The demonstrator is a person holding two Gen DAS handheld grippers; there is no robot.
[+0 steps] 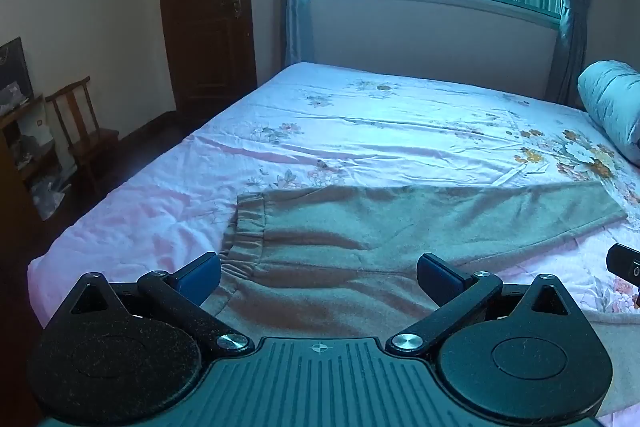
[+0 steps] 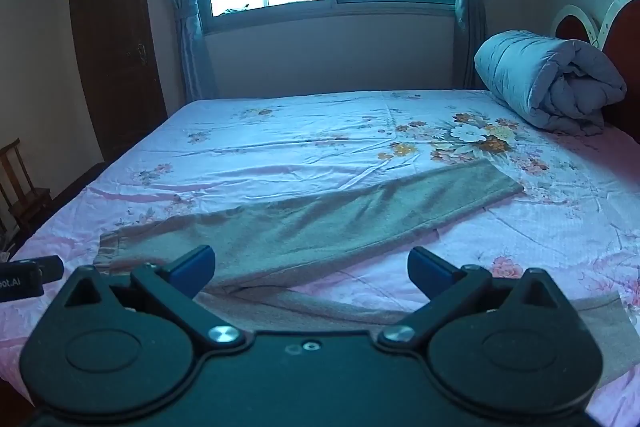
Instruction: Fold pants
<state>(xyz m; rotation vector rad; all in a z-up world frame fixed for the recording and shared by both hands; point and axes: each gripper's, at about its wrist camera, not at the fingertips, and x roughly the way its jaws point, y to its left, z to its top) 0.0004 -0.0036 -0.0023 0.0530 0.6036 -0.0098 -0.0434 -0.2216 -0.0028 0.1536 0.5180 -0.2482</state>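
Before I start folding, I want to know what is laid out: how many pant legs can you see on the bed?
2. One leg stretches toward the rolled quilt. The other leg lies nearer, mostly hidden behind the right claw, which is open above the pants.

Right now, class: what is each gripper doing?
Left gripper: jaws open, holding nothing, above the pants.
Right gripper: jaws open, holding nothing.
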